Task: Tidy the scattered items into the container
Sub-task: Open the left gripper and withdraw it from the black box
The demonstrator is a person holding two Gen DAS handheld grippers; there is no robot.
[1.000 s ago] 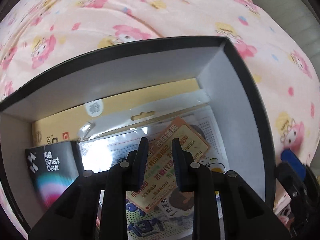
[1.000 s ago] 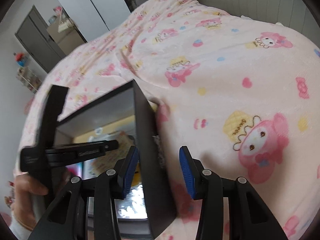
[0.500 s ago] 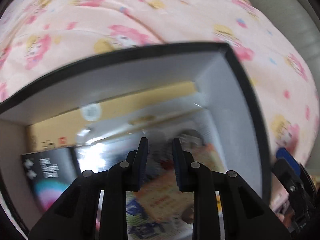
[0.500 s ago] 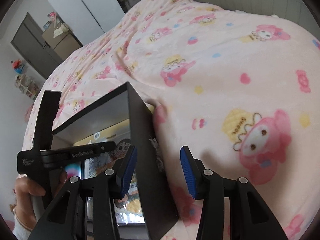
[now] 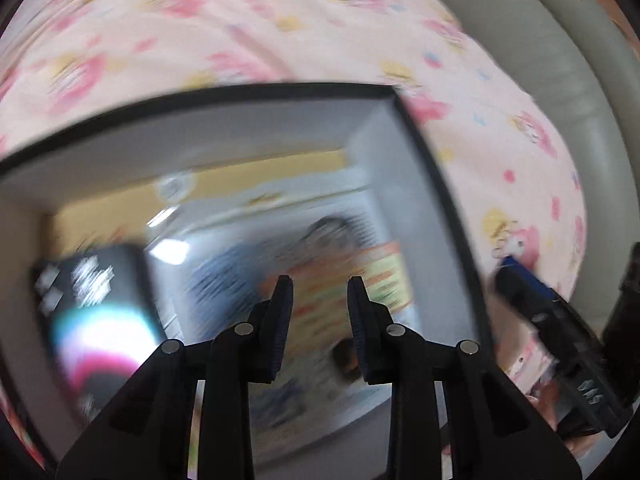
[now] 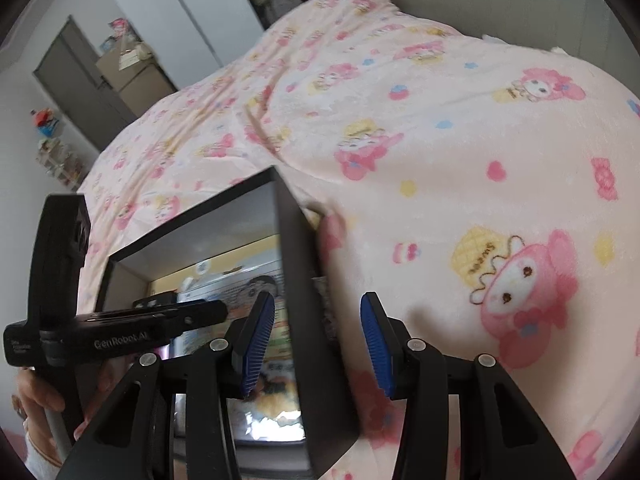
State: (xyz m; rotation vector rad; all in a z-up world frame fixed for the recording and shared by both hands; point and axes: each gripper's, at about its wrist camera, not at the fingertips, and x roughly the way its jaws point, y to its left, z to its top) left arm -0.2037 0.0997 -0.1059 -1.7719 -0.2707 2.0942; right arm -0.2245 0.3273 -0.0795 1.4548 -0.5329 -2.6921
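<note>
Several flat items — glossy plastic packets, printed cards (image 5: 344, 276) and a small black carton (image 5: 92, 300) — already lay inside the box (image 5: 436, 200), a rigid black-walled, pale-lined container resting on a fleecy pink blanket (image 6: 460, 140). No stray items showed on the bedding, so the tidying looked nearly finished. Above the box, the left gripper (image 5: 318, 292) was opening on nothing, while the right gripper (image 6: 316, 336) straddled the box's wall, jaws apart and not pressing it.

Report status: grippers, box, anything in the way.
Left gripper opening, empty, above black cardboard box with grey inside. Right gripper open, straddling box's right wall. Packets and cards lie inside. Nothing blocking.
</note>
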